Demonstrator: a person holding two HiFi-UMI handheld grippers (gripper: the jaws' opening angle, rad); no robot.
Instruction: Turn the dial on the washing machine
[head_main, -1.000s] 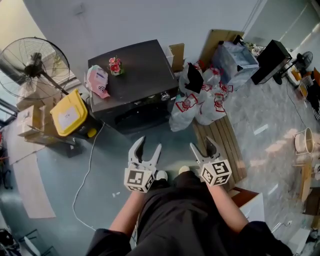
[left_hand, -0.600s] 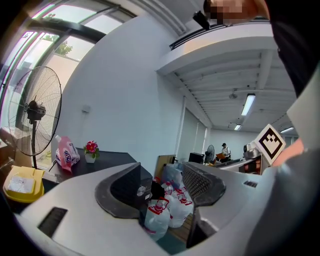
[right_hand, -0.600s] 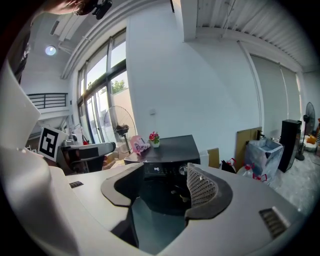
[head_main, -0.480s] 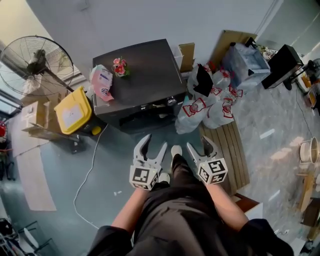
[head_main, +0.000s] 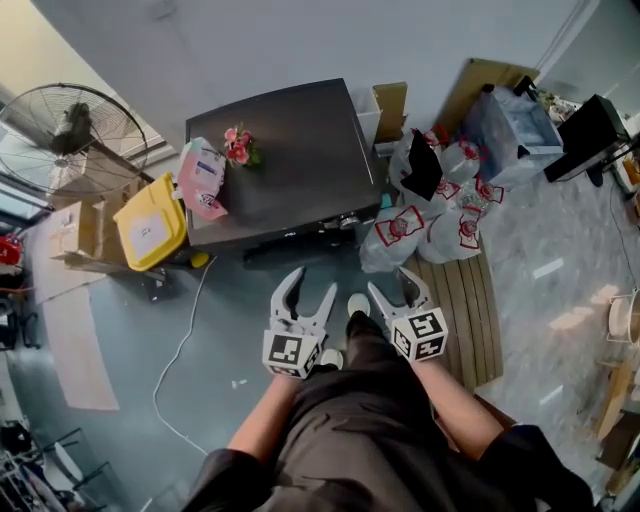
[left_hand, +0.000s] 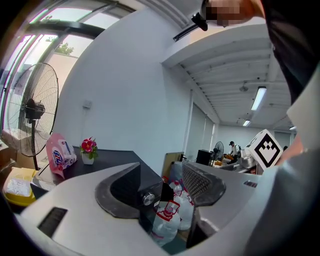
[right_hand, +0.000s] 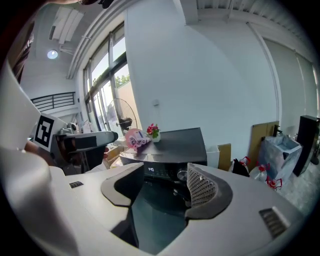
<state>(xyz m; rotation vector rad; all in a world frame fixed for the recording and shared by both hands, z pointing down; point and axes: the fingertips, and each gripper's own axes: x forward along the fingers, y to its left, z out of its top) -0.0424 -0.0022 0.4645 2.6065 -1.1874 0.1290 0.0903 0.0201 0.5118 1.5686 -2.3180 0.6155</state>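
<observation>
While the person stands short of the machine, left tongs: jaws apart, nothing between them, held low, likely idle because one hand suffices.
Right tongs: jaws apart and empty, aimed at the control panel, probably the pair meant for the turn.
Dial: small silver knob on the front panel of the washing machine, right of centre, well apart from both tongs.
Views: head view gives the dial as a mere speck; right gripper view frames it beside the meshed jaw; left gripper view adds water bottles beside the machine.
Machine top: flower pot, pink pack.
</observation>
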